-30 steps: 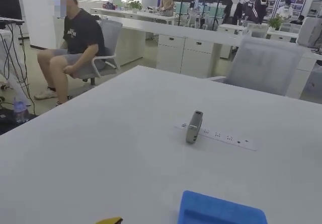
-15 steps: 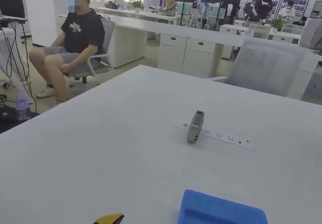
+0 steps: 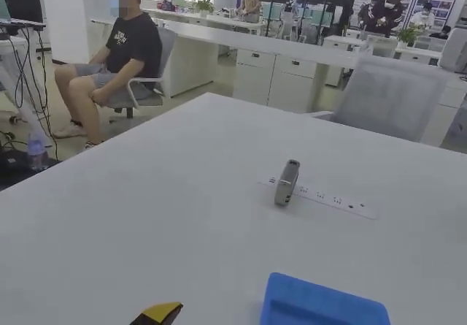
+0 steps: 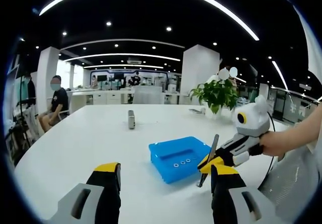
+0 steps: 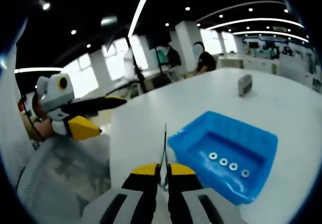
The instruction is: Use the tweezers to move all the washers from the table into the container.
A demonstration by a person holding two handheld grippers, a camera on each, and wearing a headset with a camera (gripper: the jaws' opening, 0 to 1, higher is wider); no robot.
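The blue container (image 5: pixel 226 153) rests on the white table (image 3: pixel 182 193) with several washers (image 5: pixel 228 162) in a row on its floor. My right gripper (image 5: pixel 162 171) is shut on the thin tweezers (image 5: pixel 164 146), whose tips point up beside the container's near left corner. From the left gripper view the container (image 4: pixel 178 156) lies ahead, and the right gripper (image 4: pixel 236 148) holds the tweezers (image 4: pixel 210 156) upright at the container's right edge. My left gripper (image 4: pixel 166 176) is open with nothing between its fingers. The container's far rim (image 3: pixel 325 301) and a gripper's yellow fingertip (image 3: pixel 157 312) reach the head view's bottom edge.
A white power strip (image 3: pixel 332 197) with a grey device (image 3: pixel 286 182) standing on it lies mid-table beyond the container. A grey chair (image 3: pixel 390 95) stands at the far side. A person (image 3: pixel 120 47) sits off the table's left. A potted plant (image 4: pixel 217 94) stands at the far right.
The head camera has shifted a little. The yellow fingertip has come slightly further up into the bottom of the head view. The container, power strip and device have stayed put.
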